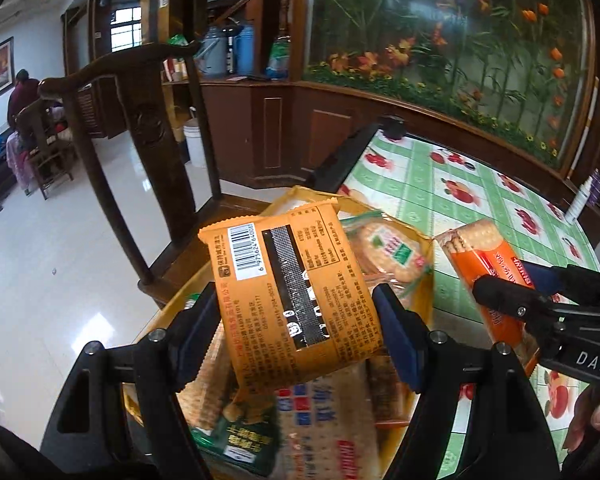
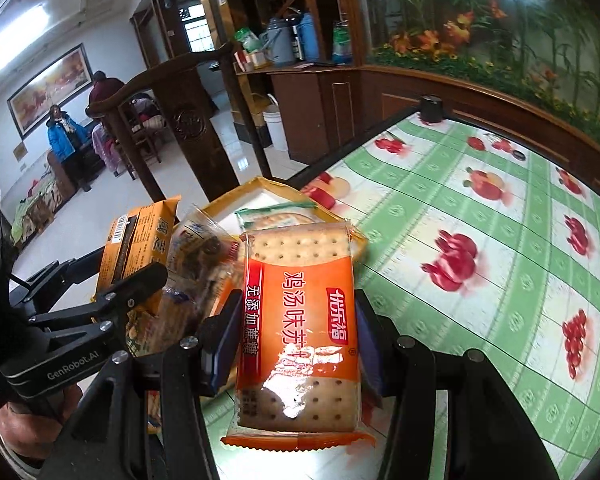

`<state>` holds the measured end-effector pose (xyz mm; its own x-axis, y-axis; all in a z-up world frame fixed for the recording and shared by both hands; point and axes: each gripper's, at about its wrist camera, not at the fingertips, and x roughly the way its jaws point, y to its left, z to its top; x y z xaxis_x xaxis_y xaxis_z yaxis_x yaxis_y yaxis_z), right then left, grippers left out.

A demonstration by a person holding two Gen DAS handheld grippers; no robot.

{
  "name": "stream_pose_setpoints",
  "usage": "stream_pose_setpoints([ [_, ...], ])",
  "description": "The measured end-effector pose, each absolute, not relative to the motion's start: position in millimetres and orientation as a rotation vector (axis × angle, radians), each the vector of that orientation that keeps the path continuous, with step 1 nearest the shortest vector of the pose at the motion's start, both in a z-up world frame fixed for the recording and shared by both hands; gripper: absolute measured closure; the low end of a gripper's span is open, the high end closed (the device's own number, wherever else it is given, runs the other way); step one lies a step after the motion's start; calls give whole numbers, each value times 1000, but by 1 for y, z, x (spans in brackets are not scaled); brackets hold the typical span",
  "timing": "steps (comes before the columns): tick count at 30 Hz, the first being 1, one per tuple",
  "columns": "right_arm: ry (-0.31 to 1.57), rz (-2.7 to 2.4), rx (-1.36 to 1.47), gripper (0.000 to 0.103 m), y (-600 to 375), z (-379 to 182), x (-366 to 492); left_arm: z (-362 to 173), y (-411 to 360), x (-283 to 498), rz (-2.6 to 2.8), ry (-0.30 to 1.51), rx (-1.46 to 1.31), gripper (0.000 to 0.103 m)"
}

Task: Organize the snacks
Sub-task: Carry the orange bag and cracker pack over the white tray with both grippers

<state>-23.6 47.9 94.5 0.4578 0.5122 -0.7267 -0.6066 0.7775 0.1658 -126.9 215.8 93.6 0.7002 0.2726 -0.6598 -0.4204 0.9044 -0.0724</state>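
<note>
Left tool (image 1: 296, 320) clamped yellow snack pkt (image 1: 288, 280); right tool (image 2: 290, 344) gripped orange cracker pkt (image 2: 300, 320). Both hung over tray (image 2: 260, 190), prob. for sorting.

1. Orange pack (image 1: 292, 296): flat yellow-orange wrapper, back side up with a barcode and a black panel, tilted, clamped by its long edges in the left tool (image 1: 296, 328), above the tray.
2. Cracker pack (image 2: 300, 328): orange band with red-and-white lettering, clear ends showing pale dotted crackers, held upright and lengthwise in the right tool (image 2: 292, 344), just right of the tray.
3. Tray (image 2: 260, 188): yellow rim, pale floor, at the surface's edge; it holds several packs, one green-labelled round-cracker pack (image 1: 384, 248) at the far end.
</note>
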Motion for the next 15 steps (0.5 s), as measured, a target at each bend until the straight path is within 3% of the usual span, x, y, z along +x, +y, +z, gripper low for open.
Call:
stream_pose_setpoints([
  [15, 858, 747, -190, 51, 91, 95, -18, 79, 252, -140, 446, 720, -268, 27],
])
